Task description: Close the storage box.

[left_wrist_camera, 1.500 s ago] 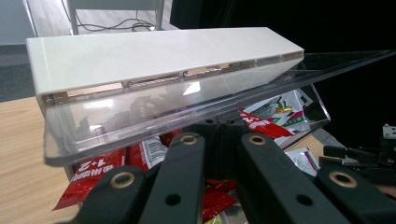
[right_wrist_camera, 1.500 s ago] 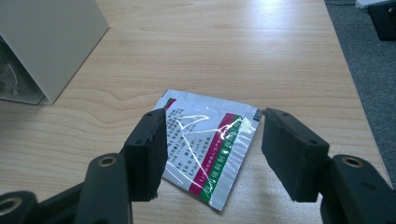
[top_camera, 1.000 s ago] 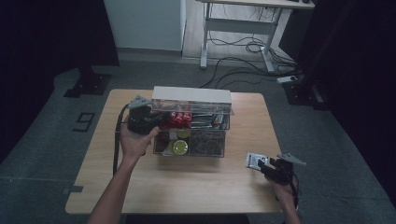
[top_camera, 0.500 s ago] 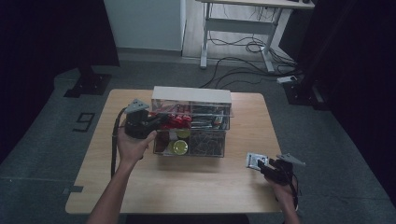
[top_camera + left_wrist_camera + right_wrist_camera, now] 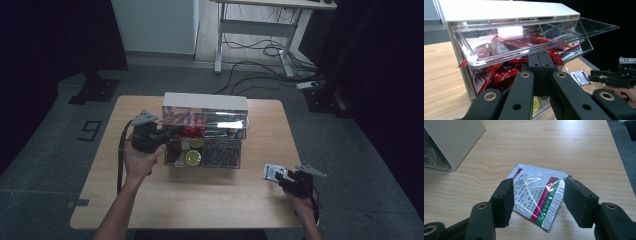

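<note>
The high view looked down and forward over the whole table [image 5: 150, 200] from afar; the left gripper view sat close against the drawer box [image 5: 506, 11]; the right gripper view hung near above the packet [image 5: 536, 195]; all three shared box and tabletop.

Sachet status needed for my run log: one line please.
left gripper: shut, at clear flap | right gripper: open around sachet | sachet: on table

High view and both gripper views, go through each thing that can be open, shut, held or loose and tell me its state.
Upper bin: clear flap tilted open, full of red packets.
Lower bin: closed.
Left claw: shut, empty, tips under the open flap's edge.
Right claw: open, pads either side of the sachet.
Sachet: flat on the table, not gripped.
</note>
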